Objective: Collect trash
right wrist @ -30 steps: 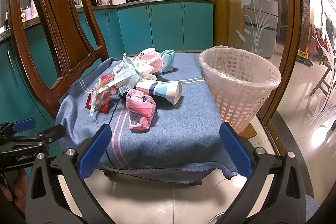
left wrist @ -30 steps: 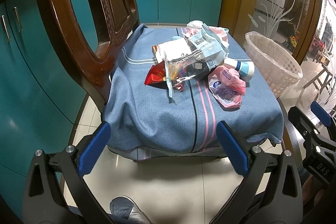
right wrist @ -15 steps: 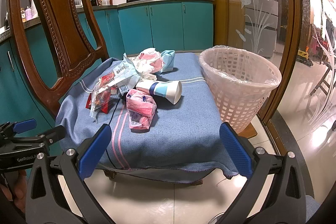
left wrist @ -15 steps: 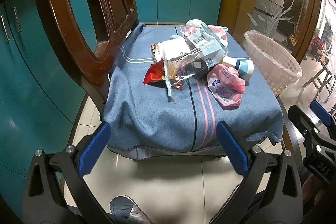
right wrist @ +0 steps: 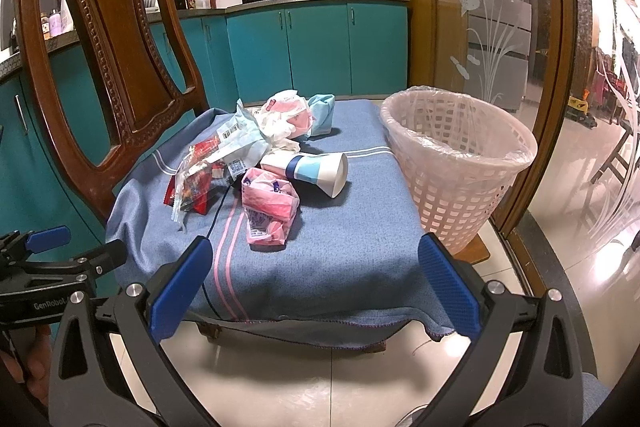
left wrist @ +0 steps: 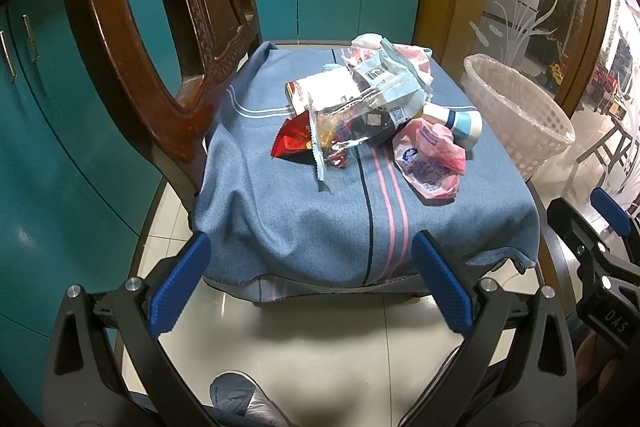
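Observation:
A heap of trash lies on a chair seat covered with a blue cloth (left wrist: 320, 219): a crumpled pink bag (left wrist: 430, 163) (right wrist: 270, 209), a paper cup (left wrist: 460, 119) (right wrist: 316, 167) on its side, a clear snack wrapper (left wrist: 352, 129) (right wrist: 192, 183), a red packet (left wrist: 292, 143) and white and pink wrappers (right wrist: 286, 119) behind. A white lattice basket (right wrist: 456, 163) (left wrist: 516, 115) with a plastic liner stands right of the seat. My left gripper (left wrist: 310, 283) and right gripper (right wrist: 316, 283) both hang open before the seat's front edge, holding nothing.
The carved wooden chair back (right wrist: 108, 59) (left wrist: 160, 27) rises on the left. Teal cabinets (right wrist: 316, 51) run behind and to the left, and a glass door in a wooden frame (right wrist: 500, 27) stands to the right. Pale floor tiles (left wrist: 320, 343) lie below the grippers.
The left wrist view has shifted very slightly; the trash and both open grippers stay as they were.

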`<action>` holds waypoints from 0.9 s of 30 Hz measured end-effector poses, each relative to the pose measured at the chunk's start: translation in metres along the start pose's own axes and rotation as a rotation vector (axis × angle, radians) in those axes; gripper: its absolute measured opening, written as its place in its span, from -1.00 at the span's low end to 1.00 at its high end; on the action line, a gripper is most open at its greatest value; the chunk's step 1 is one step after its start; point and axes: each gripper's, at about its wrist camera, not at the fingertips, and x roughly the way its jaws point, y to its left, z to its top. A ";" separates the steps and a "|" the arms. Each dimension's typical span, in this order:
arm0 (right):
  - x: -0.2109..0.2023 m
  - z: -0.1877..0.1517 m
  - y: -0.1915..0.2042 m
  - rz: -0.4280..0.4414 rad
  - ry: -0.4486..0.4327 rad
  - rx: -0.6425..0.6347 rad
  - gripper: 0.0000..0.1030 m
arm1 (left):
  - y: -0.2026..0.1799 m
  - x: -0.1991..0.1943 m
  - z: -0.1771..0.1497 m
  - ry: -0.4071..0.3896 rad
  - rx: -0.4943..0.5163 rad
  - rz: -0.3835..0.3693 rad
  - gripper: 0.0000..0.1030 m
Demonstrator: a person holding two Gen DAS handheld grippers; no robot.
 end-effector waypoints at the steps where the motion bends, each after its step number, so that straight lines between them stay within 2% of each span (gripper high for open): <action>1: 0.000 0.000 0.000 0.000 0.000 0.000 0.95 | 0.000 0.000 0.000 0.000 0.000 0.000 0.94; 17: -0.003 0.000 0.000 0.005 -0.009 0.001 0.95 | 0.001 0.001 0.000 0.004 0.007 -0.018 0.94; 21: -0.008 0.001 0.002 -0.019 -0.051 -0.011 0.95 | -0.003 -0.007 0.000 -0.057 0.045 -0.032 0.94; 24: -0.015 0.001 0.005 -0.017 -0.103 -0.034 0.95 | -0.001 -0.013 -0.006 -0.132 0.039 -0.111 0.94; 25: -0.016 0.001 0.006 -0.013 -0.116 -0.044 0.95 | 0.002 -0.014 -0.011 -0.158 0.027 -0.160 0.94; 27: -0.017 -0.001 0.009 -0.003 -0.131 -0.071 0.95 | 0.005 -0.011 -0.012 -0.173 -0.002 -0.180 0.94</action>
